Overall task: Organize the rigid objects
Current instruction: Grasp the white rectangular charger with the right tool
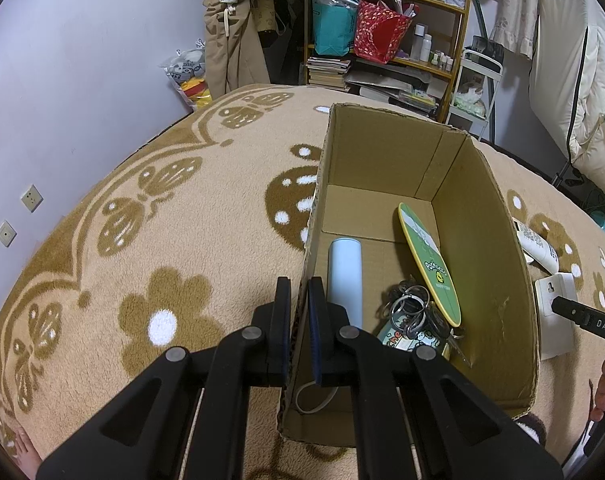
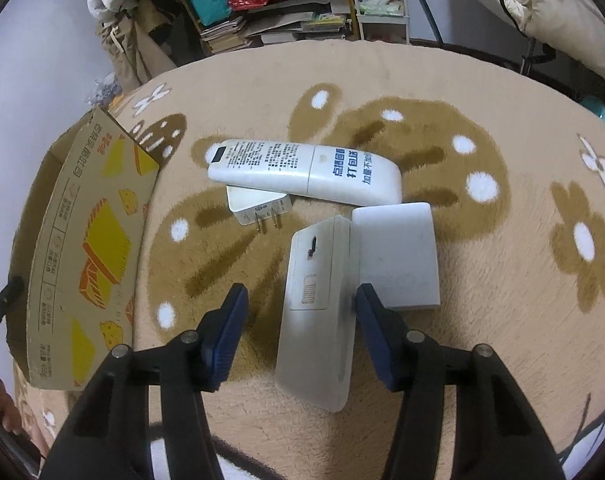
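Pinching the cardboard box [image 1: 478, 248] wall, left fingers [image 1: 299, 320]; right fingers [image 2: 300, 320] straddling white device [image 2: 318, 320], ungripped.

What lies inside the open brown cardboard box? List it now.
In the open brown cardboard box: a pale blue cylinder, a green oval board leaning on the wall, a bunch of metal key rings. A colourful card beneath them is mostly covered.

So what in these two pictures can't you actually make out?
- Left view: the white cord in the box runs behind the left gripper, which is shut on the box wall; its end is hidden.
- Left view: the keys lie in a heap; too tangled to count.
- Right view: the charger lies partly under the remote.
- Right view: the white block is partly behind the plug box between the right gripper's jaws.
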{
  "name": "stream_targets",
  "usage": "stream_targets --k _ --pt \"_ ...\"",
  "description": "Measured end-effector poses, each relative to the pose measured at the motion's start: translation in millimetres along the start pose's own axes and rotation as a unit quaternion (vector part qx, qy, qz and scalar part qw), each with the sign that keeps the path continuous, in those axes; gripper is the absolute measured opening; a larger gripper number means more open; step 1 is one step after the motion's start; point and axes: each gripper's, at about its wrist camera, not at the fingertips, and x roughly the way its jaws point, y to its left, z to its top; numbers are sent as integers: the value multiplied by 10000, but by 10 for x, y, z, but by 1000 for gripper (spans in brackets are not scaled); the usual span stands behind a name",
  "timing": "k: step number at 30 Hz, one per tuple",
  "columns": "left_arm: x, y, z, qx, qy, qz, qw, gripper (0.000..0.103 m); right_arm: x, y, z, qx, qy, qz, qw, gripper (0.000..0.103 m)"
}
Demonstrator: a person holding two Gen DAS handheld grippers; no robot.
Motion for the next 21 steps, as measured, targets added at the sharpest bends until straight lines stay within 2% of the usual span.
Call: stream_targets --k 16,19,21 --pt "-4 17 -4 6 12 4 10000 8 82 79 -23 -36 342 -172 9993 60" --pt "-2 13 -5 6 12 5 10000 8 234 -2 -93 229 678 -98 9974 60" --pt "-5 17 -4 6 9 5 10000 8 262 -31 -134 328 614 -40 9976 60"
